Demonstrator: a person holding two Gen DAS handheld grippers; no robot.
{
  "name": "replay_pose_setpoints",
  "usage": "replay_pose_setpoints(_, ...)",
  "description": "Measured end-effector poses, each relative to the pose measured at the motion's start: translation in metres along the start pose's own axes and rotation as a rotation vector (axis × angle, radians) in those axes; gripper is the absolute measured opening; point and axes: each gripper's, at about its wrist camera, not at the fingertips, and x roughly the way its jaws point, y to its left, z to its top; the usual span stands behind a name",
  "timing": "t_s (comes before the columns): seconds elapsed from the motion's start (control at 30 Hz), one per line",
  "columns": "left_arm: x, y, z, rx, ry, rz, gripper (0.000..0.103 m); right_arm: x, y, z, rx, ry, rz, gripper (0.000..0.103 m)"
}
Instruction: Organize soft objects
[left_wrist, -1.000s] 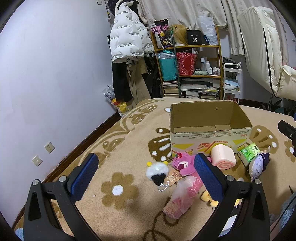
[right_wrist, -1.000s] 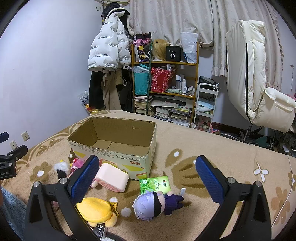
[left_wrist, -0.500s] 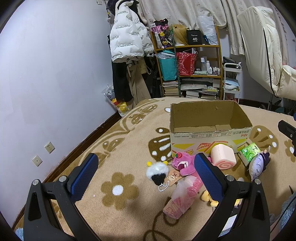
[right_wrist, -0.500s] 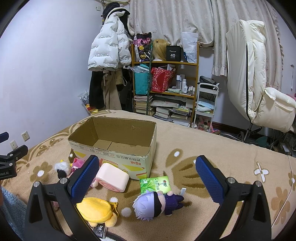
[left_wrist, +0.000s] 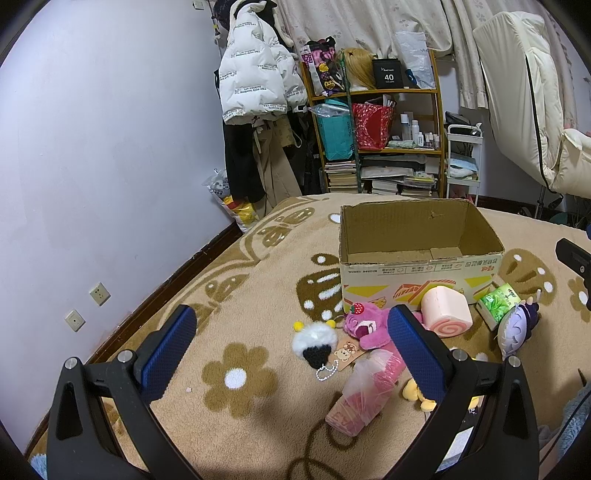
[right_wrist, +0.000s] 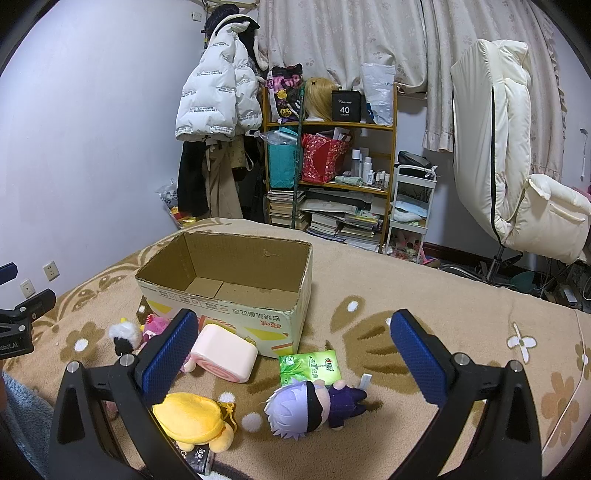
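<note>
I am hovering both the left gripper and right gripper spread wide and empty before the bare cardboard box, judging the purple-haired doll in front of it my first pick.

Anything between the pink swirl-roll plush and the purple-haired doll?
Yes. In the right wrist view a green packet lies between the pink swirl-roll plush and the purple-haired doll, just above the doll's head.

Left tool and right tool: black angular frames with silver screws, each bearing two fingers faced with blue textured pads. Pale blue fuzzy sleeve at the frame edge.
</note>
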Motion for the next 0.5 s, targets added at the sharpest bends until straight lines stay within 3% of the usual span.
replay_pose_setpoints(0.5,0.0029,0.0009,0.0007,0.003,0.006,0.002,0.102,-0.0006,0.0012,0.0008,-0.001,0.002,-0.001,0.103)
